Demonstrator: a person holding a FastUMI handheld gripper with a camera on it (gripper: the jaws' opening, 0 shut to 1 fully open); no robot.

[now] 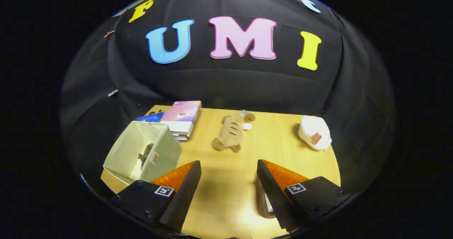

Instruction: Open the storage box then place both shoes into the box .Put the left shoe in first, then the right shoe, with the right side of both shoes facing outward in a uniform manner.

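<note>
My gripper (229,172) hangs wide open, holding nothing, over the table (226,196); the open box (143,154) sits beside my left finger; a shoe (231,131) lies ahead.

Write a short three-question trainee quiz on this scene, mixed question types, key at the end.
1. True or false: the gripper has its fingers closed on the plush toy.
2. Which thing stands nearest the stack of books? A) the box B) the white bundle C) the plush toy
3. Fill in: everything rests on a ____ table.

Key: 1 false, the fingers are open above bare table; 2 A; 3 wooden.
</note>
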